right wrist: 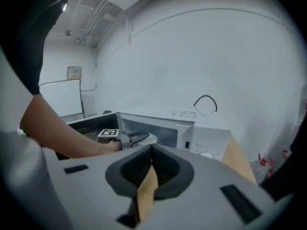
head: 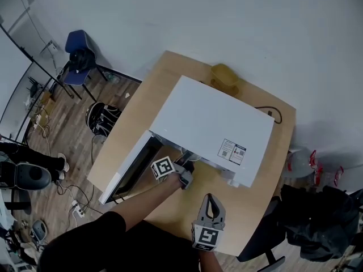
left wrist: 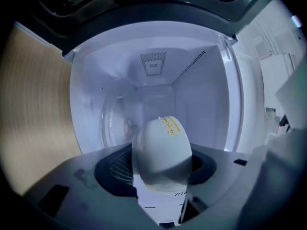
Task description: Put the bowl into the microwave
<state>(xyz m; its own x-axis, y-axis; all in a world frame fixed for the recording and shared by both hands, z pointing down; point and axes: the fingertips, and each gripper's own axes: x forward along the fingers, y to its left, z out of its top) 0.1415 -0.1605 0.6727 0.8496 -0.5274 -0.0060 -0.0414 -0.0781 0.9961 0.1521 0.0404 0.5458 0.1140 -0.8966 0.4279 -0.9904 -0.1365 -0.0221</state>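
A white microwave (head: 210, 123) stands on the wooden table (head: 266, 169), its door (head: 131, 169) swung open to the left. My left gripper (head: 186, 171) is at the mouth of the oven, shut on a white bowl (left wrist: 162, 150) with a small yellow sticker. The bowl is tilted on edge between the jaws, in front of the lit cavity and its glass turntable (left wrist: 117, 123). The right gripper view also shows the bowl (right wrist: 147, 138) at the opening. My right gripper (head: 210, 198) hovers over the table in front of the microwave, shut with nothing in it.
A yellow object (head: 225, 75) lies on the table behind the microwave, and a black cable (head: 272, 113) loops off its back right corner. The microwave's control panel (right wrist: 206, 150) faces me. On the floor, a blue chair (head: 79, 55) stands at the left and a dark bag (head: 323, 214) at the right.
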